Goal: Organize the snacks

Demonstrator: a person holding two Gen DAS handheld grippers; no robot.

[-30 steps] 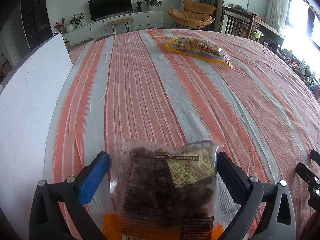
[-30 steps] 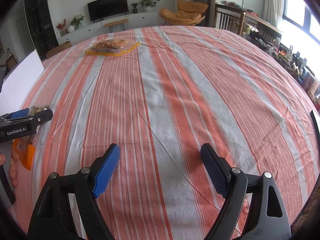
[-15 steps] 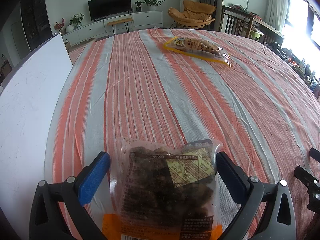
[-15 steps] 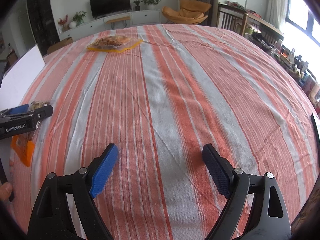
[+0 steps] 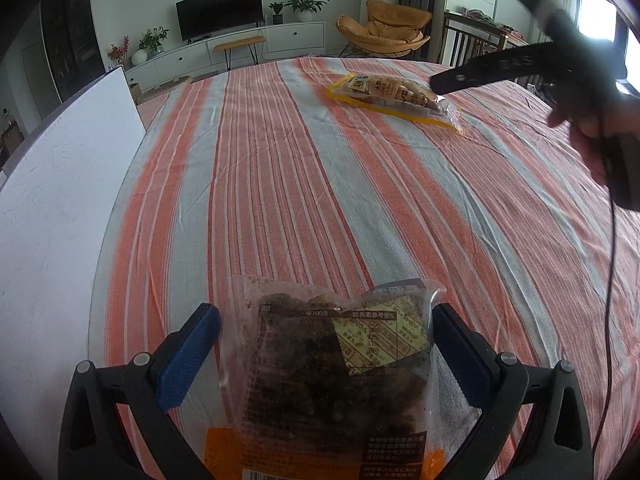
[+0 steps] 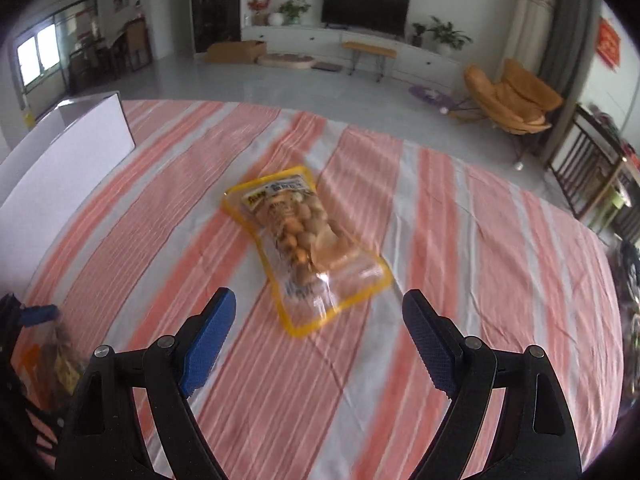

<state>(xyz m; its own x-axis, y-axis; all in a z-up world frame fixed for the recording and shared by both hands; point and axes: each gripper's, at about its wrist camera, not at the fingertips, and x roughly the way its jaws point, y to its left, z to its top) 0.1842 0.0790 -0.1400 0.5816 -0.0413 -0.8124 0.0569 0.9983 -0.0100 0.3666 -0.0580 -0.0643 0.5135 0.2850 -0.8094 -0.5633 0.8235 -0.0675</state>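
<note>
A clear bag of dark brown snacks (image 5: 332,376) with an orange bottom lies on the striped cloth between the fingers of my left gripper (image 5: 326,336), which is open around it, pads apart from its sides. A yellow-edged bag of pale round snacks (image 6: 304,240) lies further out on the cloth; it also shows in the left wrist view (image 5: 394,96). My right gripper (image 6: 318,320) is open and empty, raised just short of the yellow bag's near end. In the left wrist view the right gripper (image 5: 500,68) hovers over that bag.
A white box (image 5: 52,184) stands along the table's left edge, also in the right wrist view (image 6: 64,148). The orange and grey striped cloth (image 5: 360,200) covers the table. A cable (image 5: 610,280) hangs from the right gripper.
My right gripper has swung from the near part of the table up and across to the yellow-edged bag. My left gripper and the dark snack bag have not moved.
</note>
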